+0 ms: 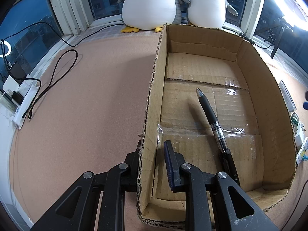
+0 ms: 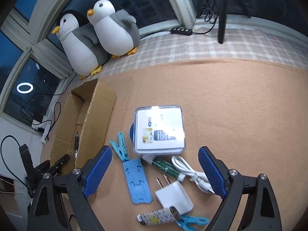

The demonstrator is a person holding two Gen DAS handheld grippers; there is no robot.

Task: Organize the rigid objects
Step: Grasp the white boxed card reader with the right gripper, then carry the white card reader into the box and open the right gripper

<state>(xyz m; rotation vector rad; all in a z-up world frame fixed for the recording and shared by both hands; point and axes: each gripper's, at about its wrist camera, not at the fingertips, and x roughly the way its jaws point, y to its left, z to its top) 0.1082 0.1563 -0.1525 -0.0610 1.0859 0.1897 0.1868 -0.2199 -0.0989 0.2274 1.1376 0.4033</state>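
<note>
An open cardboard box (image 1: 269, 100) lies on the pink mat, with a black pen (image 1: 211, 119) on its floor. My left gripper (image 1: 152, 150) is shut on the box's left wall (image 1: 152, 104), one finger outside and one inside. In the right wrist view the box (image 2: 100, 111) sits at the left with the pen (image 2: 76, 142) in it. My right gripper (image 2: 154, 165) is open above a cluster: a clear plastic case (image 2: 159, 129), a blue phone stand (image 2: 137, 181), a blue clothespin (image 2: 119, 146), a white plug (image 2: 174, 195), a white cable (image 2: 192, 171), a green tube (image 2: 165, 167) and a patterned lighter (image 2: 157, 215).
Two plush penguins (image 2: 96, 36) stand by the window at the back. A white power strip (image 1: 25, 100) with black cables lies at the mat's left edge. A second blue clip (image 2: 192, 222) lies by the lighter. A black tripod leg (image 2: 221, 19) stands at the back right.
</note>
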